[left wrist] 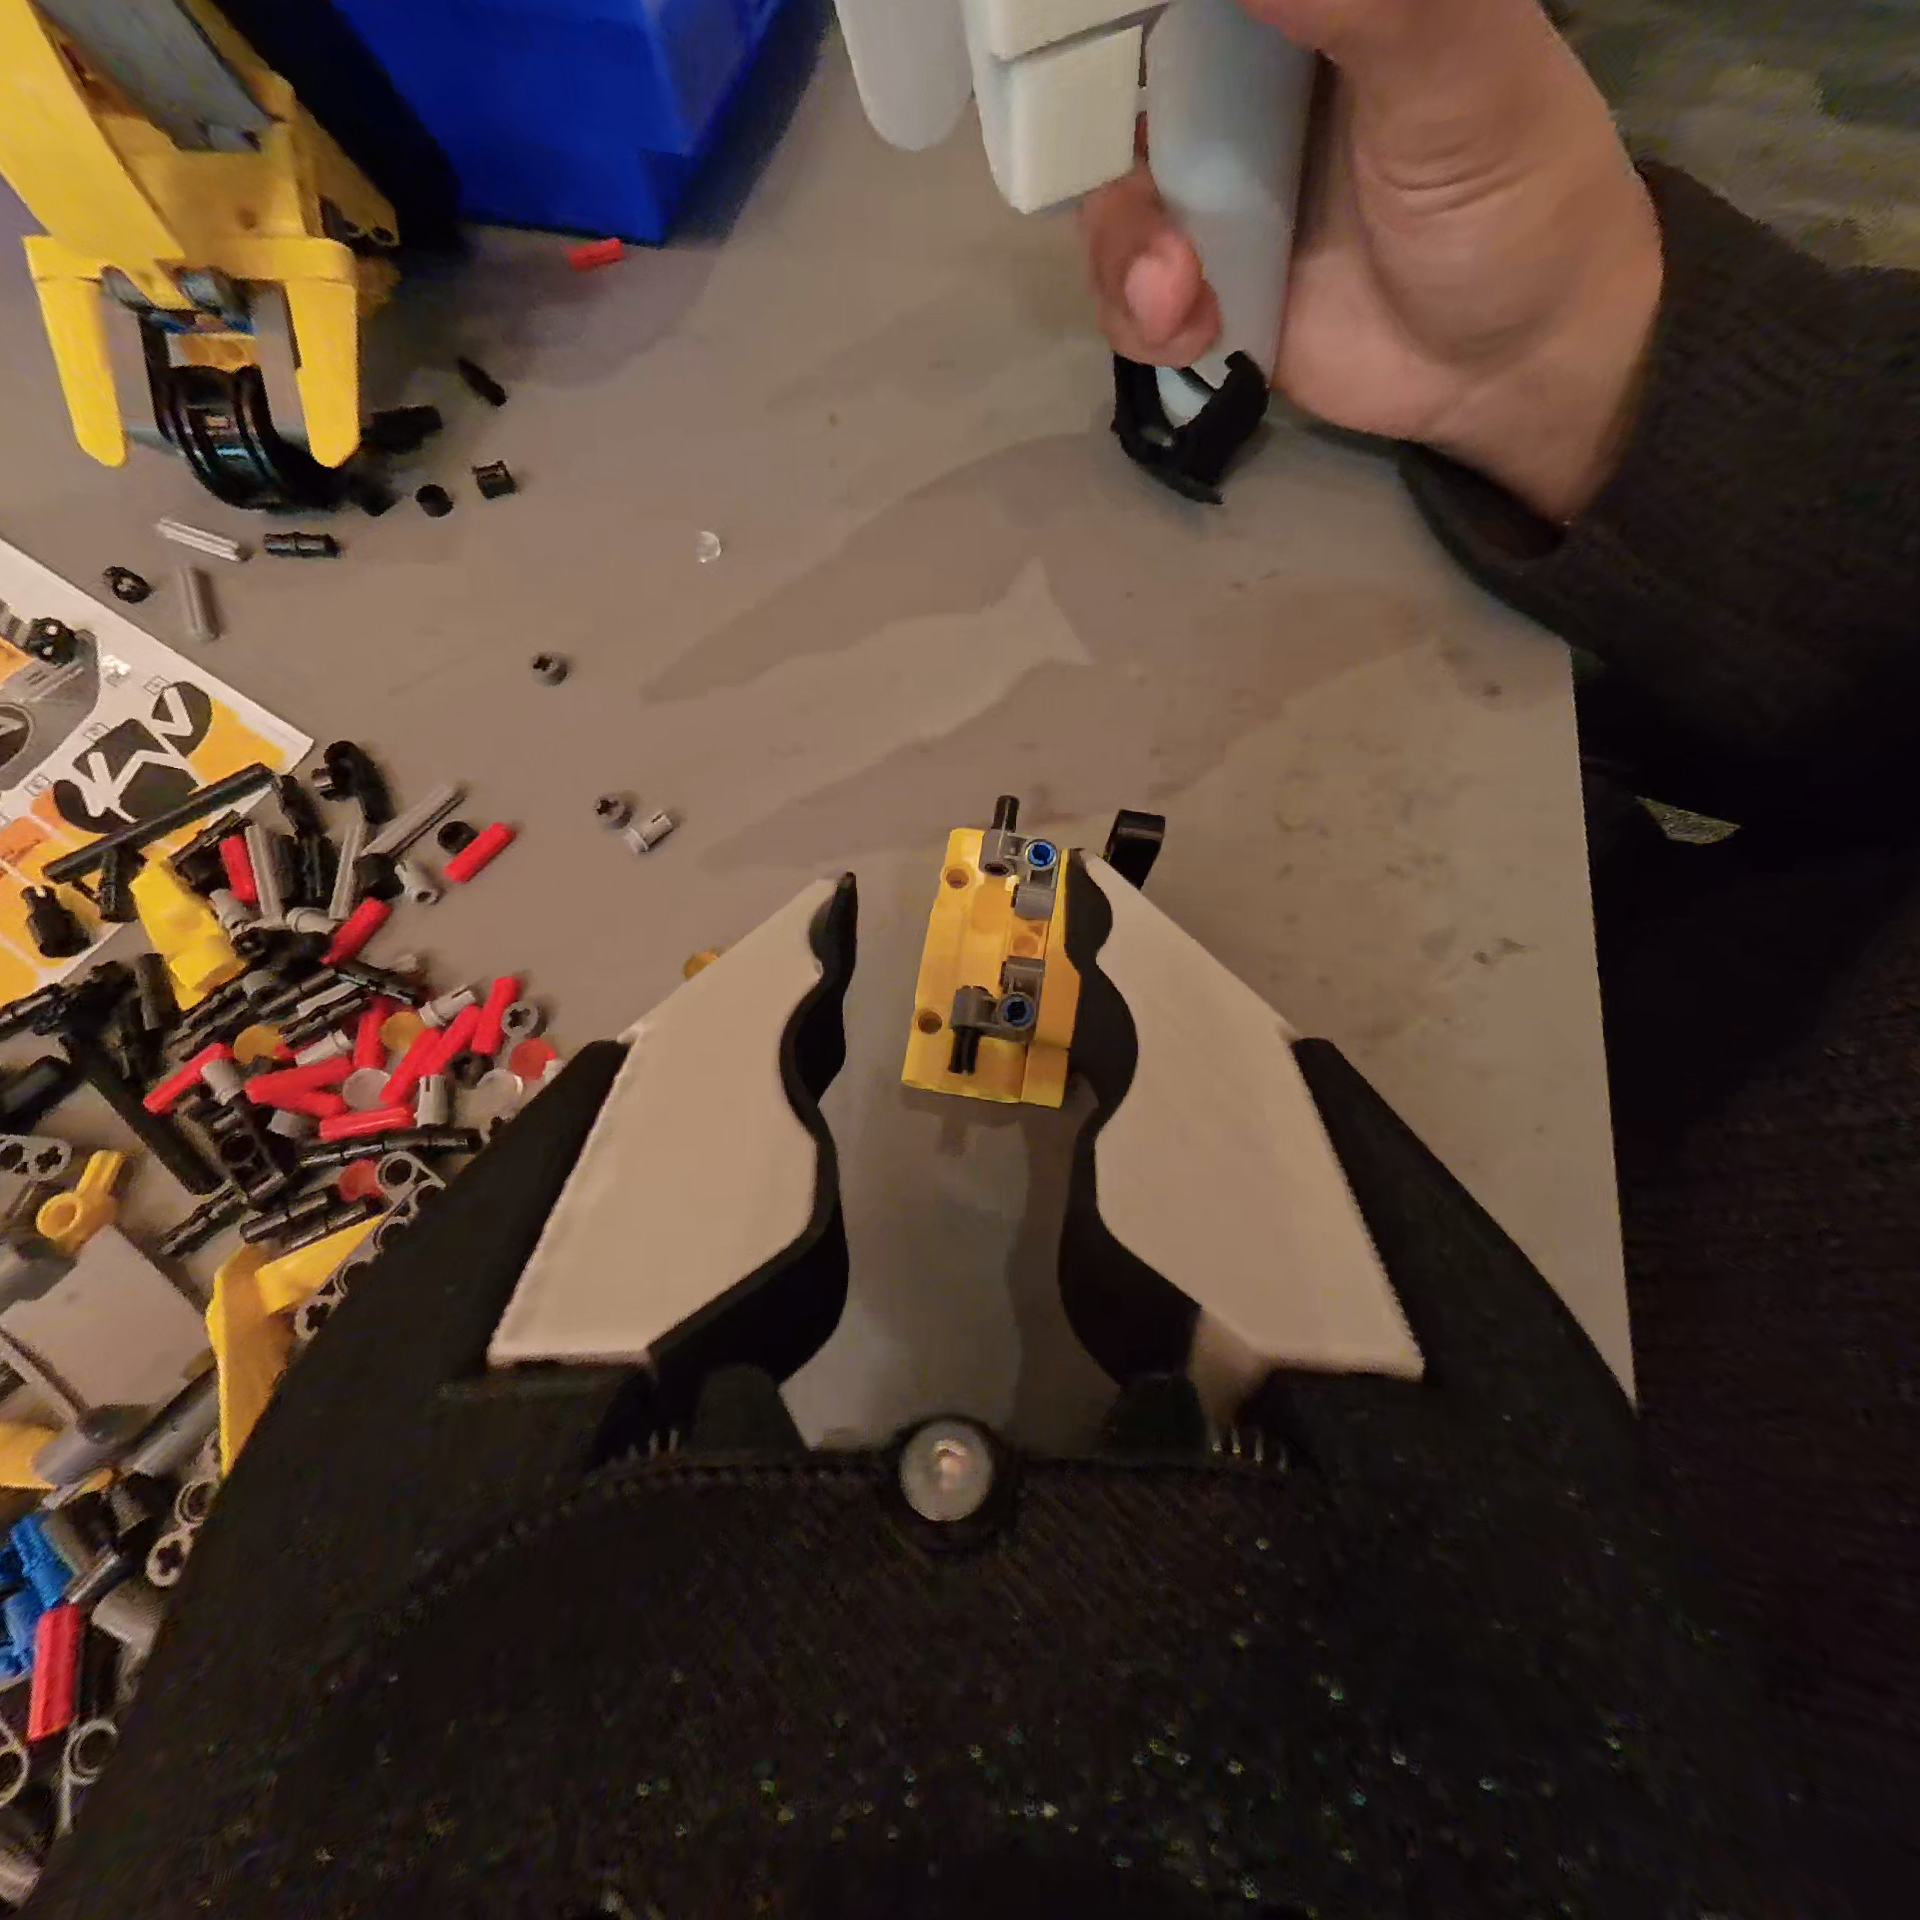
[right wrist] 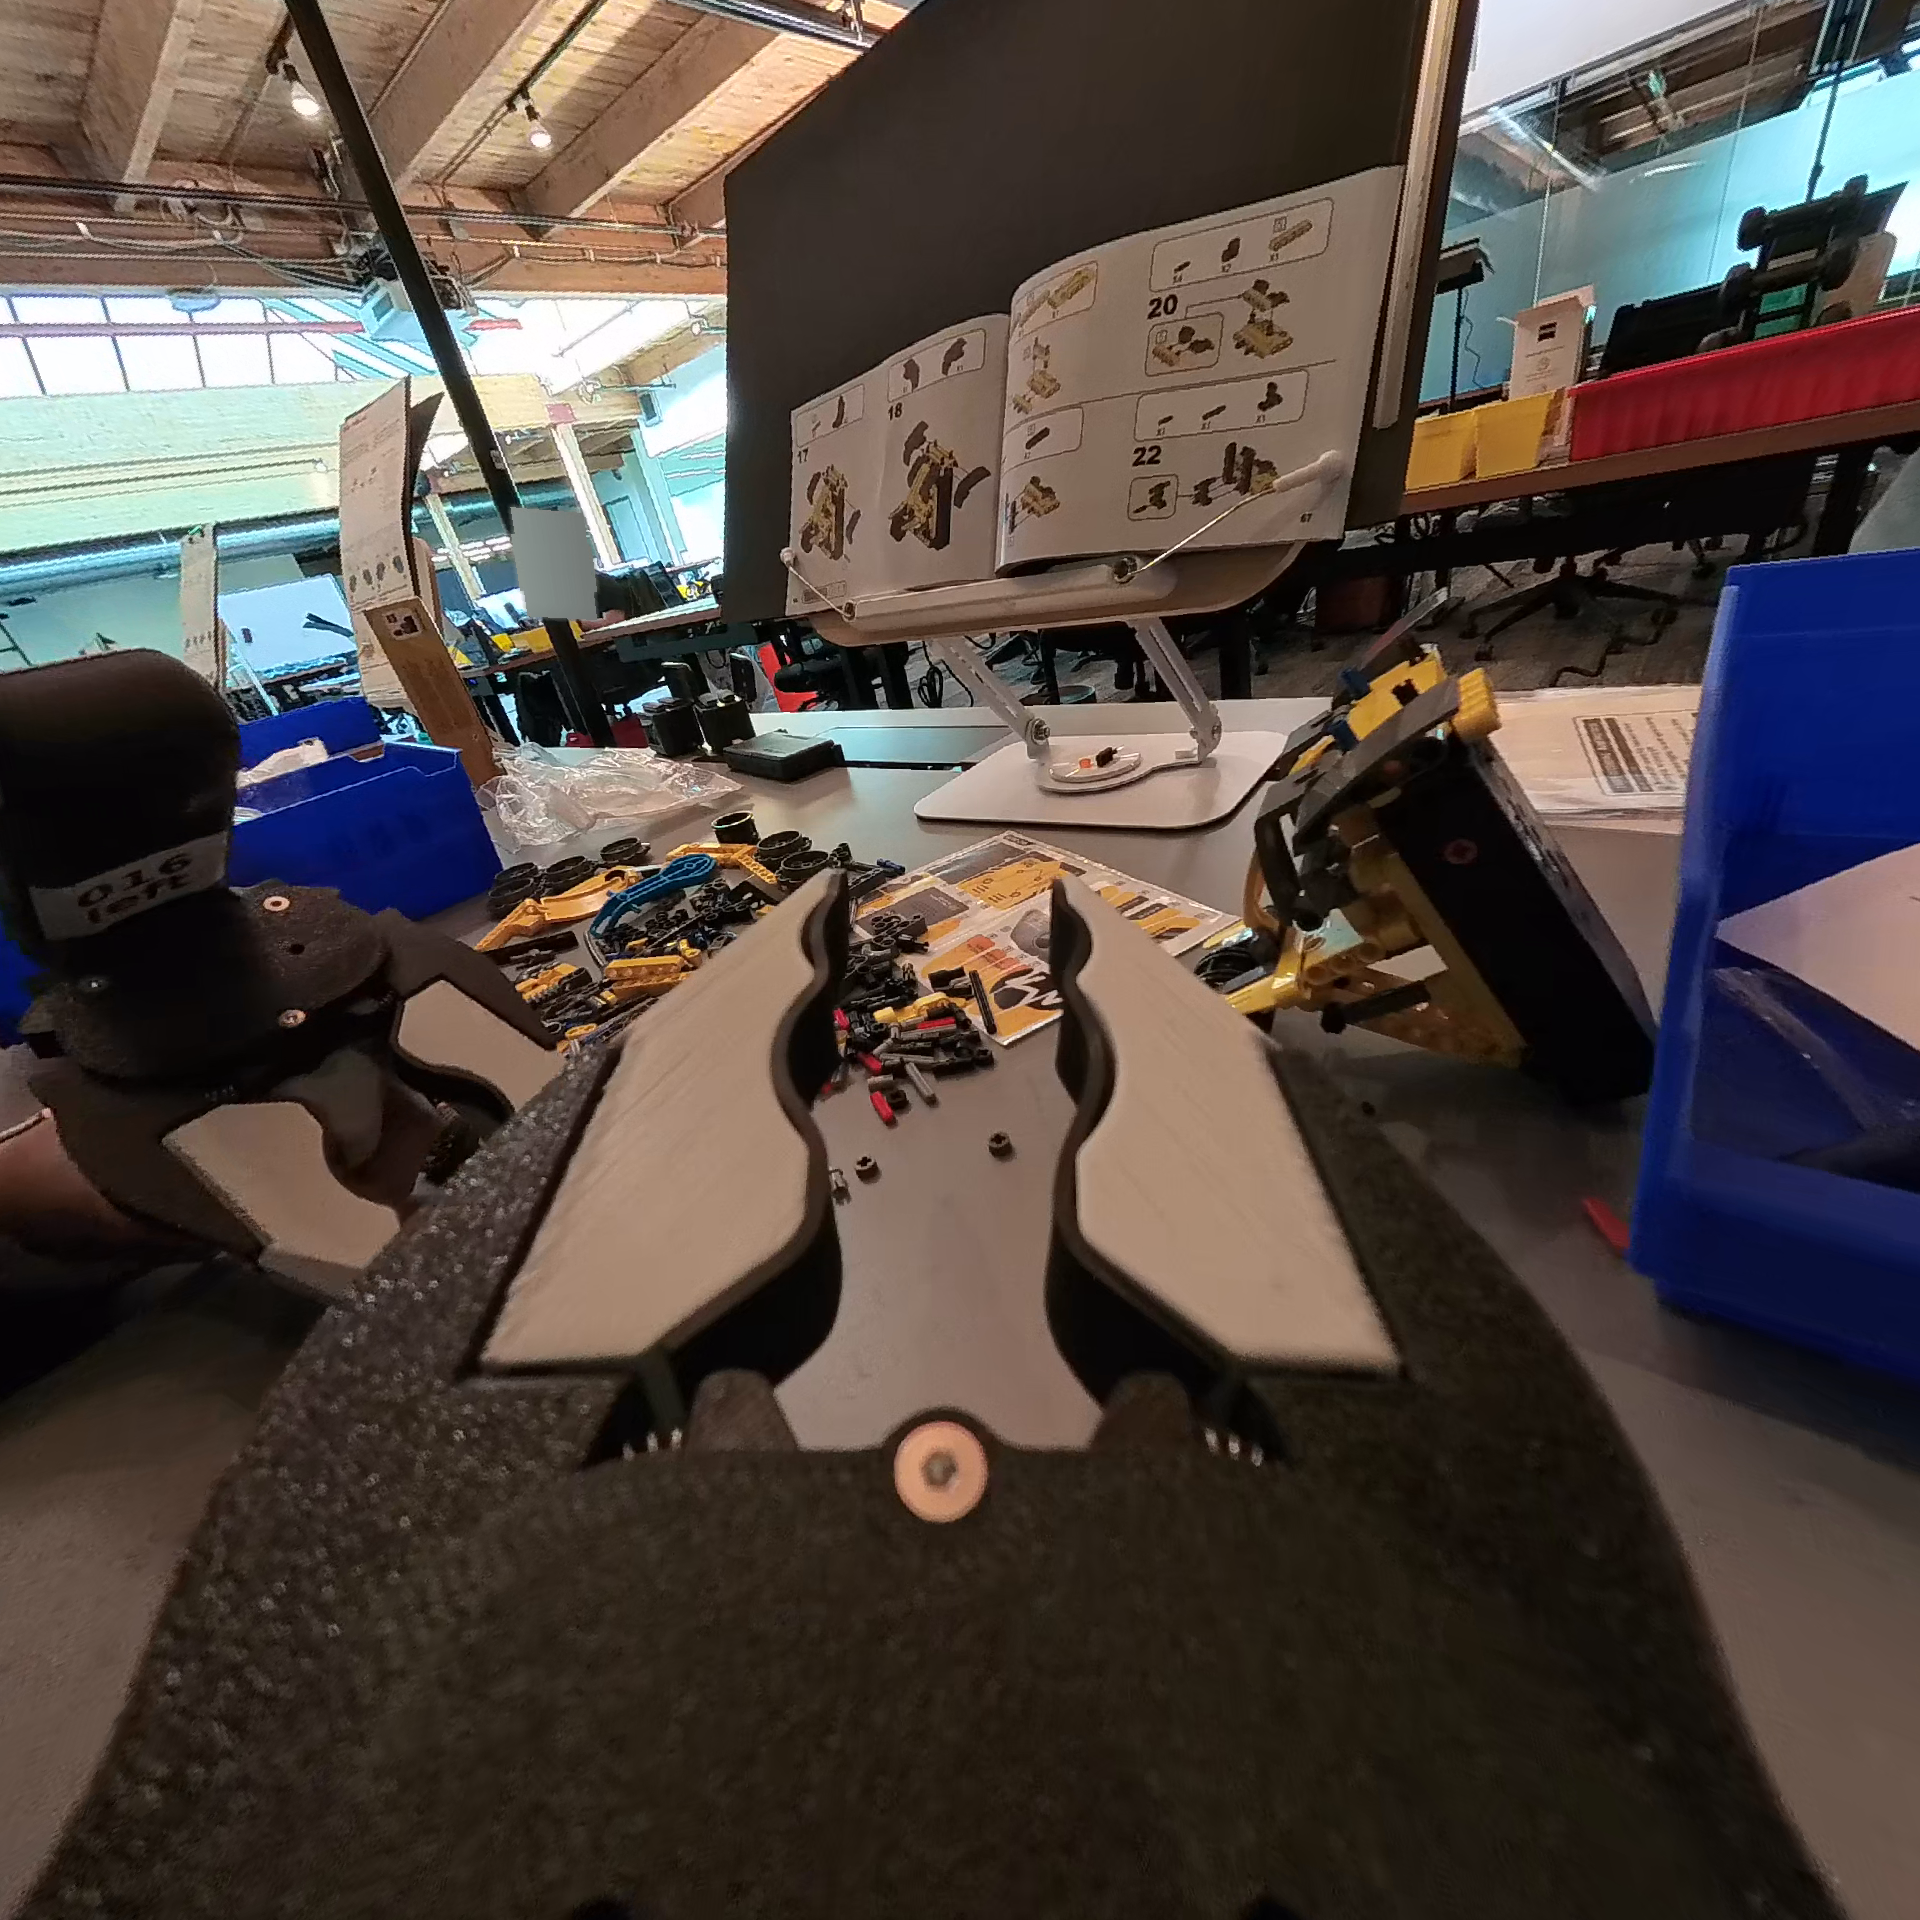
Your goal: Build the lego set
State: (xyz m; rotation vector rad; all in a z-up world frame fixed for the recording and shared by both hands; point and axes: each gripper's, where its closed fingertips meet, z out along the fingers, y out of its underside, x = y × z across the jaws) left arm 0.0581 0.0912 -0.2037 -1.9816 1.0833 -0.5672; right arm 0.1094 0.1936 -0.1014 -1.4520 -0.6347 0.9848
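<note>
Grey table [right wrist: 1455,1455]: bore everything listed below.

Blue bin [right wrist: 1787,1039], near right: inside, a dark sheet could be made out, nothing more. A second blue bin [right wrist: 364,821], far left, held something pale, too small to tell.

Half-built yellow and black vehicle [right wrist: 1434,935]: lay tilted on its side just left of the near bin. The left wrist view showed its underside [left wrist: 197,260].

Instruction booklet [right wrist: 1070,416]: open on a white stand [right wrist: 1101,790], printed with numbered building steps. Seen only in the right wrist view.

Sticker sheet [right wrist: 1039,914]: flat on the table, yellow, black and white.

Heap of loose building pieces [left wrist: 301,1039]: red, black, grey and yellow pins and beams, left of the left gripper.

Left gripper [left wrist: 961,935]: fingers parted wide; the right finger [left wrist: 1091,987] touched a small yellow block assembly [left wrist: 987,987], the left finger stood apart from it. The assembly sat on the table, near its right edge, and carried grey connectors with blue pins. It was seen only in the left wrist view. The right wrist view showed this gripper [right wrist: 343,1091] bearing a white label.

Right gripper [right wrist: 945,935]: fingers parted wide, holding nothing, above the table. A hand [left wrist: 1403,229] gripped its grey handle.
</note>
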